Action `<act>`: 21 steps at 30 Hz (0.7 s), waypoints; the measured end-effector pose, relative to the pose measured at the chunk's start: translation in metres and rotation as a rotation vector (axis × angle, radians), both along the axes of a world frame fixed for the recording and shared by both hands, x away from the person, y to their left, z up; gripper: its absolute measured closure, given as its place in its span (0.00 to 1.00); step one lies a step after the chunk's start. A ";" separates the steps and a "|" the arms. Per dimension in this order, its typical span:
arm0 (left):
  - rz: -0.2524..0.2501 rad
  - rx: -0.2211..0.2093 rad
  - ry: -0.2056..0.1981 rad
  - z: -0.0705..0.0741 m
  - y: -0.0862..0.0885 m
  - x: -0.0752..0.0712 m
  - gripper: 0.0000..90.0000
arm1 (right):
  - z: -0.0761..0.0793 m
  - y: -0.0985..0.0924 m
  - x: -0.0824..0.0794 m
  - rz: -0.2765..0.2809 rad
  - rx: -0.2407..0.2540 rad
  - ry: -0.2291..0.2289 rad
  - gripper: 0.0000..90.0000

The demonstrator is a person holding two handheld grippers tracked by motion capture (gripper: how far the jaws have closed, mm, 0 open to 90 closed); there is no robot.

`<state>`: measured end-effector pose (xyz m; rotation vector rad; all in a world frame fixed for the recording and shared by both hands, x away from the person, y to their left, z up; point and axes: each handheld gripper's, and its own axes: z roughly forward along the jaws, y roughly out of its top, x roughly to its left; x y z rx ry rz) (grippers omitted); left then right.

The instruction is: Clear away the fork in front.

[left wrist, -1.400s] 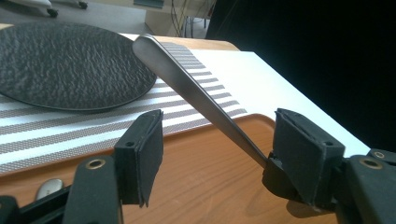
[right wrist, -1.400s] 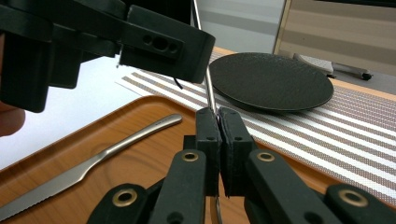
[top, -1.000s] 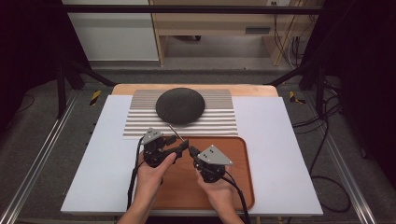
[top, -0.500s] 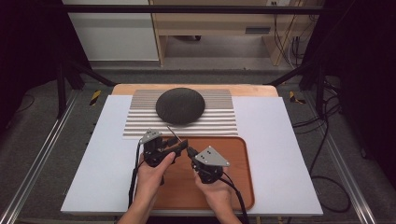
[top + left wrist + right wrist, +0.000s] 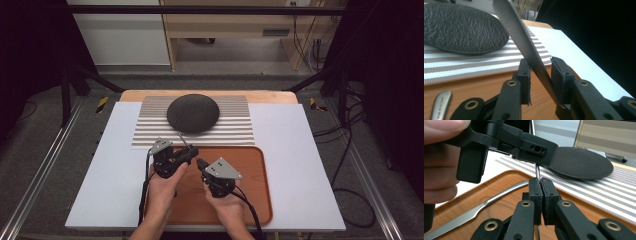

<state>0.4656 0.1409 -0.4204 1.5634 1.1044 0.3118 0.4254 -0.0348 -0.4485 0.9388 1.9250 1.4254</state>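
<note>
No brand, label or legible writing could be made out on any item; some stamped marks were visible on the handle end of a piece of cutlery (image 5: 439, 105) lying on the tray in the left gripper view, but they were too blurred to be read.

A thin metal utensil (image 5: 524, 42) was seen passing between the jaws of the left gripper (image 5: 192, 152), its flat shaft slanting up and away over the striped placemat (image 5: 235, 127). Those jaws had just been closing around it; one side of the shaft lay against the right-hand pad (image 5: 557, 75), while a small gap was left at the other pad, so a full clamp could not be confirmed. The right gripper (image 5: 200, 164) was seen with its jaws pressed together on the lower part of the same utensil (image 5: 537, 171), edge-on between its pads (image 5: 535, 192).

Both grippers were held above the wooden tray (image 5: 250, 200), near its far left corner. A serrated knife (image 5: 474, 210) was lying on the tray. A dark textured plate (image 5: 192, 113) rested on the placemat beyond.

Compared with the earlier high view, both hands were found in nearly the same place, and the plate, placemat and tray were unchanged.
</note>
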 end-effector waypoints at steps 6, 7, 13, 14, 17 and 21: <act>-0.021 -0.010 -0.020 0.003 -0.005 -0.004 0.86 | 0.000 0.000 0.001 -0.008 0.008 0.011 0.97; -0.025 -0.008 -0.024 0.004 -0.006 -0.004 0.87 | 0.000 0.000 0.001 -0.008 0.011 0.014 0.97; -0.045 0.014 -0.058 0.007 -0.010 -0.007 0.90 | 0.001 -0.002 0.002 -0.011 0.030 0.022 0.97; -0.048 0.020 -0.063 0.007 -0.011 -0.007 0.90 | 0.001 -0.002 0.002 -0.010 0.033 0.023 0.97; -0.061 0.032 -0.074 0.008 -0.010 -0.008 0.90 | 0.001 -0.003 0.003 -0.004 0.041 0.028 0.96; -0.059 0.075 -0.107 0.009 -0.008 -0.008 0.91 | 0.002 -0.007 0.004 0.019 0.058 0.042 0.88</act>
